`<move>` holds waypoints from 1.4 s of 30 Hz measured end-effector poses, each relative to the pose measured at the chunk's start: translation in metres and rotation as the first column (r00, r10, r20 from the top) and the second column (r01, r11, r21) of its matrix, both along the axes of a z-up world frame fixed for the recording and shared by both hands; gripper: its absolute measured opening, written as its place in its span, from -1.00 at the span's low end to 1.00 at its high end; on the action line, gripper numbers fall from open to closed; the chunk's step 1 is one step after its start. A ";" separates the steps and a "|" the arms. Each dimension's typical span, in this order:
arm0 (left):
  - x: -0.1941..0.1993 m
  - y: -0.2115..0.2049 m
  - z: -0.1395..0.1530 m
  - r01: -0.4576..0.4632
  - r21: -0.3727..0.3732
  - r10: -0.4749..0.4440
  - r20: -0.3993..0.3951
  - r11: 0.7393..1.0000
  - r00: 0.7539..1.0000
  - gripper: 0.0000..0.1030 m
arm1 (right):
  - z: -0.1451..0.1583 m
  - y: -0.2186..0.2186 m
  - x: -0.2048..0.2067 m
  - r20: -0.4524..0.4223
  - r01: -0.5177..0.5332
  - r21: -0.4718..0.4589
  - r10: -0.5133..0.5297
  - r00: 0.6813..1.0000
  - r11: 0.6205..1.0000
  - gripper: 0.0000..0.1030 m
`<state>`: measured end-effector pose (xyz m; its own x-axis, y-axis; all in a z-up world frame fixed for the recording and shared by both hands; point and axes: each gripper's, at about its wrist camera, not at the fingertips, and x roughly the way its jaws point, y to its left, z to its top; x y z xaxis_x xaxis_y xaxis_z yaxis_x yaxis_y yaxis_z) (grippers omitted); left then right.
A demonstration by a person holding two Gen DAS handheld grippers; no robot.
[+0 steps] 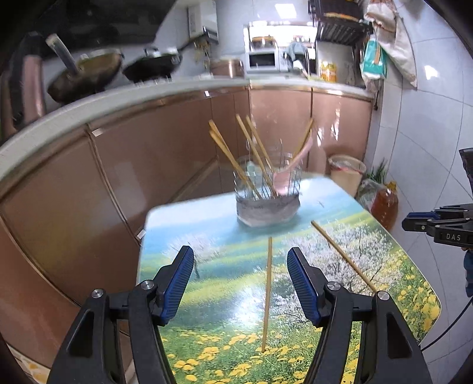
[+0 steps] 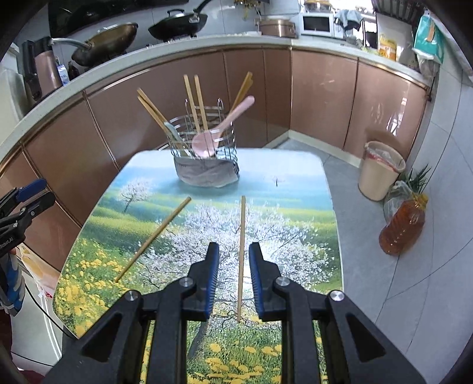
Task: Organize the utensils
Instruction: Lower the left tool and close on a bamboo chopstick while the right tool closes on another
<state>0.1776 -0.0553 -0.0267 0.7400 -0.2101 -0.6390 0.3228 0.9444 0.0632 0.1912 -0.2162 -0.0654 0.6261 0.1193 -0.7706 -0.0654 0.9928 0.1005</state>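
We work over a small counter [image 2: 295,189] printed with a meadow and blossoming trees; its rounded edges fall away to grey floor tiles on our right and to the brown kitchen cabinets [image 2: 322,97] on the far and left sides.

Our right gripper [image 2: 234,260] hovers low above the near half of the top, its jaws partly open with one chopstick [image 2: 241,254] lying between them, not clamped. That stick runs straight away from us toward the wire utensil holder [image 2: 205,147]. A second chopstick [image 2: 153,237] lies slanted to the left of it, well apart, its near end close to the counter's left edge.

Our left gripper [image 1: 240,257] has its jaws spread wide and holds nothing; in its view a chopstick [image 1: 268,295] lies on the top between the fingers.

The holder stands near the far edge, its base wrapped in grey cloth, and carries several chopsticks leaning outward and a pink spoon [image 2: 220,133] tilted to the right.

There is open counter between the holder and both loose sticks. On the floor to the right stand a beige bin [image 2: 380,171] and a bottle of amber oil [image 2: 403,227]. Woks [image 2: 174,25] sit on the far kitchen worktop.
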 end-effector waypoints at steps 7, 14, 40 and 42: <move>0.073 -0.022 -0.061 0.083 -0.009 -0.082 -0.288 0.996 0.954 0.17 | -0.042 0.000 0.060 -0.145 -0.030 0.000 0.030 0.989 1.000 -0.62; 0.127 -0.047 -0.117 0.145 0.010 -0.123 -0.470 0.989 0.874 0.01 | -0.085 0.011 0.123 -0.282 -0.086 -0.028 0.075 0.957 0.996 -0.62; 0.178 -0.094 -0.169 0.226 0.134 -0.098 -0.612 0.965 0.785 -0.65 | -0.129 0.026 0.197 -0.458 -0.180 -0.113 0.109 0.882 0.977 -0.70; 0.178 -0.096 -0.169 0.228 0.147 -0.092 -0.616 0.962 0.783 -0.72 | -0.128 0.027 0.197 -0.469 -0.189 -0.111 0.117 0.876 0.976 -0.82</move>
<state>0.3558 -0.1516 -0.1958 0.1612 -0.1071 -0.9811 0.5049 0.8631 -0.0113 0.3884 -0.1890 -0.1936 0.1832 0.0464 -0.9820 -0.2005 0.9797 0.0089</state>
